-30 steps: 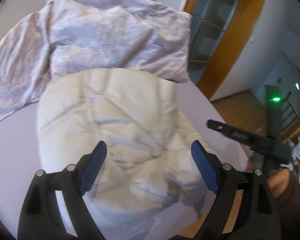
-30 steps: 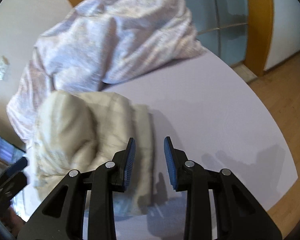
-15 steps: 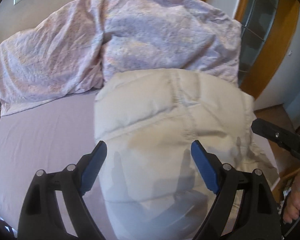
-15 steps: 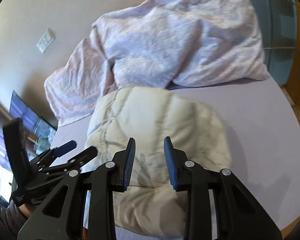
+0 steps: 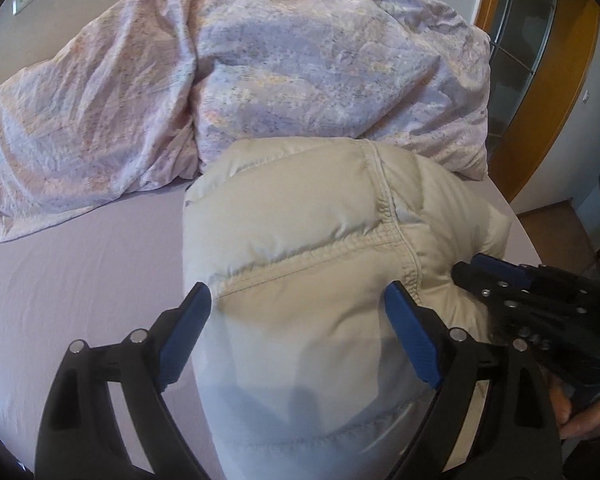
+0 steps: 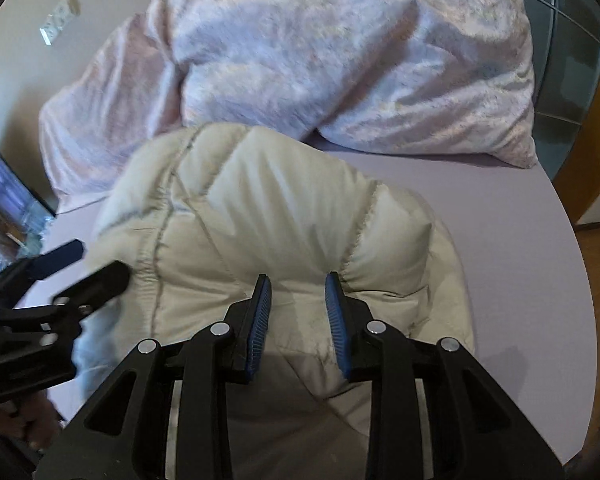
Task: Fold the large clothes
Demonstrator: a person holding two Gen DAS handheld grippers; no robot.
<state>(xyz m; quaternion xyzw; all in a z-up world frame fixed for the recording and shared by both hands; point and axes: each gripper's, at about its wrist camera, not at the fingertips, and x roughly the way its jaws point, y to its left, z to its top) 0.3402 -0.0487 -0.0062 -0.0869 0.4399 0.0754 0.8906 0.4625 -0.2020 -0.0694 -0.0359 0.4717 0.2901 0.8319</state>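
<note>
A cream puffy jacket [image 5: 308, 216] lies bundled on the lilac bed sheet [image 5: 80, 264]; its quilted seams face up [image 6: 284, 208]. My left gripper [image 5: 296, 292] hovers over the near part of the bundle, jaws wide and opening; the jacket shows between them, and the pads do not press on it. My right gripper [image 6: 298, 280] is over the jacket's near edge, jaws narrow and closing, with nothing pinched between the pads. Each gripper shows in the other's view: the right gripper [image 5: 488, 272] at the jacket's right side, the left gripper [image 6: 80, 268] at its left.
A crumpled pink-lilac duvet [image 5: 260, 60] fills the back of the bed, touching the jacket's far edge. A wooden door frame [image 5: 548, 92] with glass stands at the right, beyond the bed's edge. A hand [image 5: 580, 420] holds the right gripper.
Both views have swung onto the jacket, which now sits centred and larger under both grippers. The two grippers have come closer together at the jacket's sides.
</note>
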